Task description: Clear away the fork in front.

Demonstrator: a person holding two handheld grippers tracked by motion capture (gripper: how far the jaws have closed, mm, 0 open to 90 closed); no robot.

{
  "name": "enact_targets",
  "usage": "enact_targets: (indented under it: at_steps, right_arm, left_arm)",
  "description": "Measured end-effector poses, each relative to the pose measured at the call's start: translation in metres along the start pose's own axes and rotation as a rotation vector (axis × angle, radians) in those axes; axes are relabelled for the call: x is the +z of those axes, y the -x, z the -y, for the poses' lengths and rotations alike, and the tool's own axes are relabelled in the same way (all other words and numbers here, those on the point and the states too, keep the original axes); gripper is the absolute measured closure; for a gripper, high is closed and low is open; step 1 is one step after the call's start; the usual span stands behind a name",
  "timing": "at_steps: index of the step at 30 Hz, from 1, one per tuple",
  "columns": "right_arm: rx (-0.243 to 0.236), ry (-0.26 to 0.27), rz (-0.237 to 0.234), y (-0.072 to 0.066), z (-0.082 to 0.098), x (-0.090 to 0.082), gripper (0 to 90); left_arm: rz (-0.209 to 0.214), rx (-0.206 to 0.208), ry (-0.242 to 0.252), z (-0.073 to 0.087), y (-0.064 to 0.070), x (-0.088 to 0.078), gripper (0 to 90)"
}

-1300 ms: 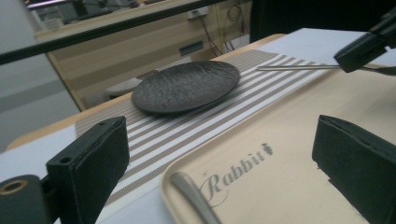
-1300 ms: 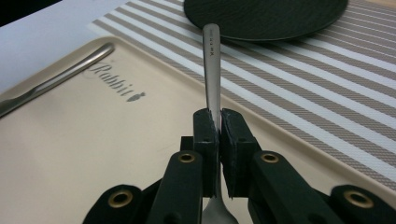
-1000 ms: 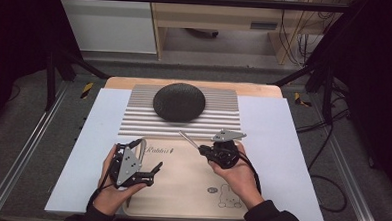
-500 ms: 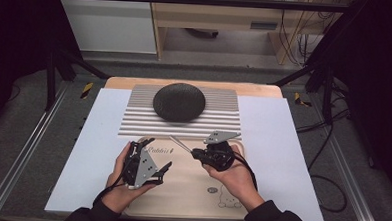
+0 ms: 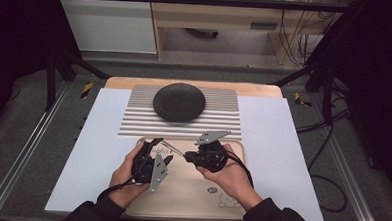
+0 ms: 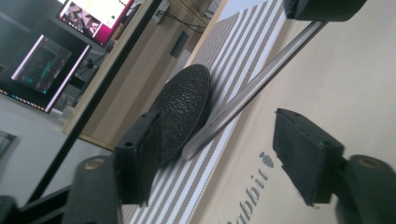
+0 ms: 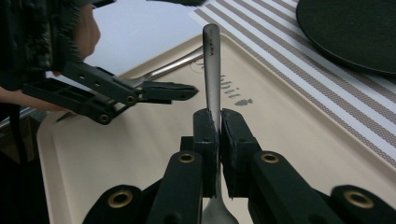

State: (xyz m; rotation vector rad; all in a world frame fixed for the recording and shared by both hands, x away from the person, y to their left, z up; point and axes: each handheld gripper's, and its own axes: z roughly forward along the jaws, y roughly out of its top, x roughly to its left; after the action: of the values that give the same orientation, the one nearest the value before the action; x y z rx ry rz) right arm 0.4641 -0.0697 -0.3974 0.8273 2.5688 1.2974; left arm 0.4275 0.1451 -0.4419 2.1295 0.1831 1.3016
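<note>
High view looks down on a handover in mid-course above the near half of the beige tray (image 5: 190, 200). One part is done, as I judge it: the metal utensil (image 5: 175, 148) is off the tray and held. The takeover by the other gripper is left, and so is wherever the piece goes next.

At the tray's left side, the left gripper (image 5: 162, 150) lies tipped on its side in the person's left hand, with its jaws pointing in toward the tray's middle. Its jaws have just been closing. In the left gripper view the utensil's handle (image 6: 261, 79) runs between the two pads (image 6: 303, 158) with a gap on both sides, so nothing is gripped there yet.

The utensil hangs over the tray's far edge, close to the printed word, and slants up to the left.

Right of it, over the tray's middle, the right gripper (image 5: 188, 155) is clenched on the handle. The right gripper view shows both pads pressed flat on it (image 7: 212, 60), the free end sticking out toward the left gripper. The right hand comes in low, with its wrist resting near the tray.
</note>
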Motion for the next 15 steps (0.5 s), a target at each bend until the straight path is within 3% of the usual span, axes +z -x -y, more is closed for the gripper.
enact_targets:
  at_steps: [7, 15]
  right_arm:
    - [-0.015, -0.015, -0.022, -0.006, -0.006, 0.0, 85.2]
    - [-0.018, -0.036, -0.028, -0.006, -0.012, 0.002, 85.2]
  left_arm:
    - [-0.054, 0.133, -0.02, -0.002, 0.009, 0.0, 47.1]
    - [-0.09, 0.212, -0.022, -0.007, 0.013, 0.001, 57.0]
